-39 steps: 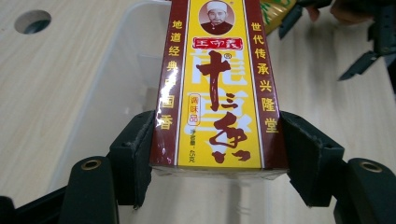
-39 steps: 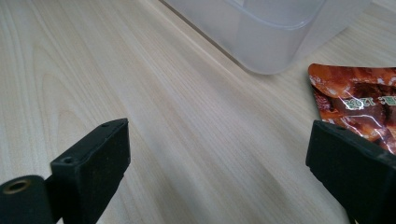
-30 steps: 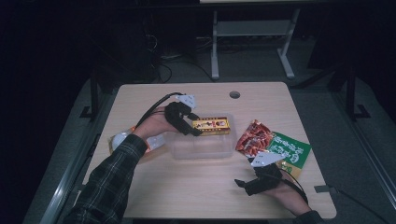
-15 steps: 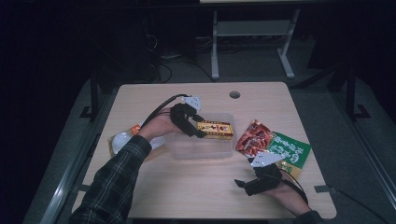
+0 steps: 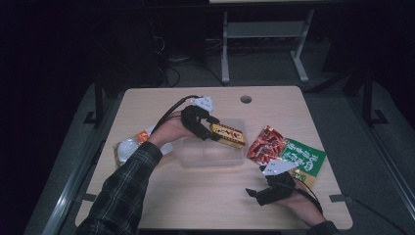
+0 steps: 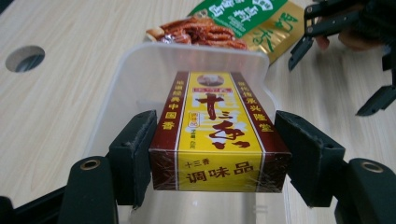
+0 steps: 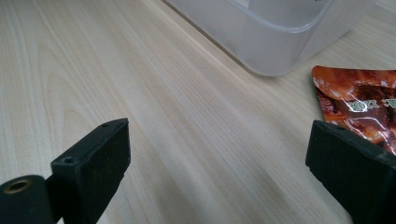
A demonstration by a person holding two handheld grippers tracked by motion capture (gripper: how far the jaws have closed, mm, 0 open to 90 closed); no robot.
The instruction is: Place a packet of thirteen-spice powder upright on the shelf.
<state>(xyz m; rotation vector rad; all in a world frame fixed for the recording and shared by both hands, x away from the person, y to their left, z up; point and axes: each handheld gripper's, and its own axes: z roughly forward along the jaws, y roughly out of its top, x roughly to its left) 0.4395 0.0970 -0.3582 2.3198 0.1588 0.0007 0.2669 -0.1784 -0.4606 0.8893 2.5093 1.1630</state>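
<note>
at the far left of the table (image 5: 147, 196) lies one pale, clear-wrapped packet (image 5: 128, 148) with an orange corner, partly behind the person's plaid sleeve (image 5: 125, 188); what is in it i cannot tell. next along, the left gripper (image 5: 208, 131) has its jaws fairly wide and clamped on the two long sides of one red-and-yellow seasoning box (image 6: 215, 133), the pads pressing flat against it. the box hangs over the clear plastic tub (image 5: 213, 155), tilted, its far end toward the tub's far wall. the step in hand looks like packing: carrying the box into the tub. the next move calls for lowering the box until it sits on the tub floor, levelling it so it clears the rim, and only then spreading the jaws.

right of the tub lie one red snack bag (image 5: 265, 143) and one green-and-gold packet (image 5: 304, 157), the red one overlapping the green one's edge. nearest the person on the right, the right gripper (image 5: 255, 194) rests low at the table with its jaws spread wide and nothing between them, just beside the red bag's corner.

count: one tub, one box, three packets, two grippers.
</note>
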